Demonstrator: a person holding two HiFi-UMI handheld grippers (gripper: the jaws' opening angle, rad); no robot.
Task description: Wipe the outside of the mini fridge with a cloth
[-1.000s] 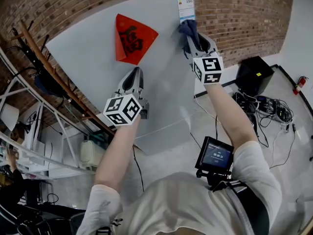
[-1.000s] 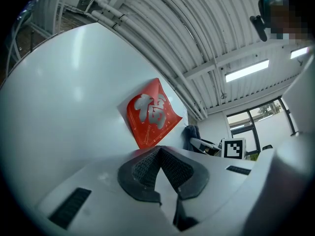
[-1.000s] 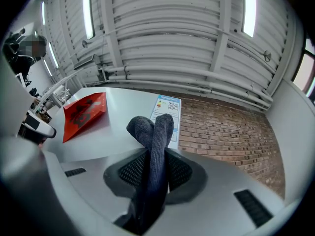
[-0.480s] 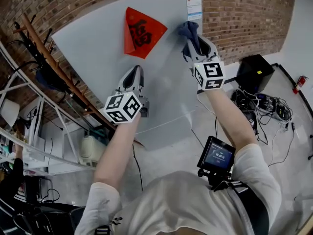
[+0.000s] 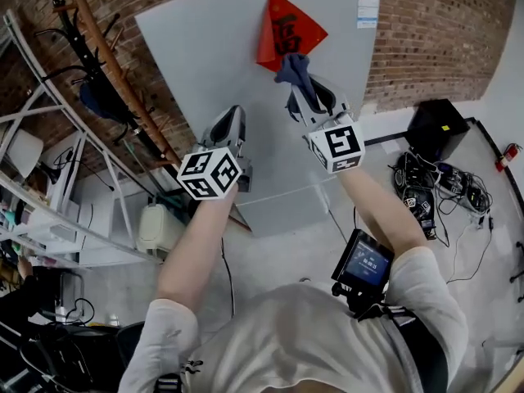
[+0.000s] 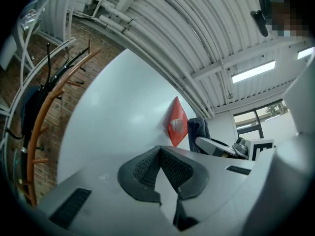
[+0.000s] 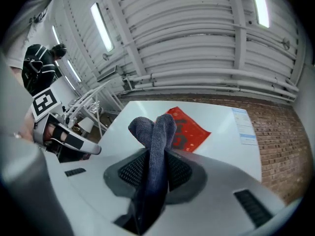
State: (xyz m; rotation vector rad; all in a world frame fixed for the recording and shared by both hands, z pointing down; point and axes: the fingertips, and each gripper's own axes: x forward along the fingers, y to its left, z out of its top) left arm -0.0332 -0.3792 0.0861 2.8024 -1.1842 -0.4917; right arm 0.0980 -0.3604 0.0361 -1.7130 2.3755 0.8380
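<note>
The mini fridge is a broad white panel against the brick wall, with a red paper square and a blue-and-white label stuck on it. My right gripper is shut on a blue-grey cloth, whose bunched end lies against the white panel at the red square's lower corner. In the right gripper view the cloth stands up between the closed pads. My left gripper is shut and holds nothing, its tip near the fridge to the left of the cloth.
A wooden coat rack with dark clothing leans left of the fridge. White metal shelving fills the left side. A black box and tangled cables lie on the floor at right. A small screen hangs at the person's waist.
My right gripper has carried the cloth leftwards across the fridge, from under the label to the red square. The left gripper has stayed shut in much the same spot.
</note>
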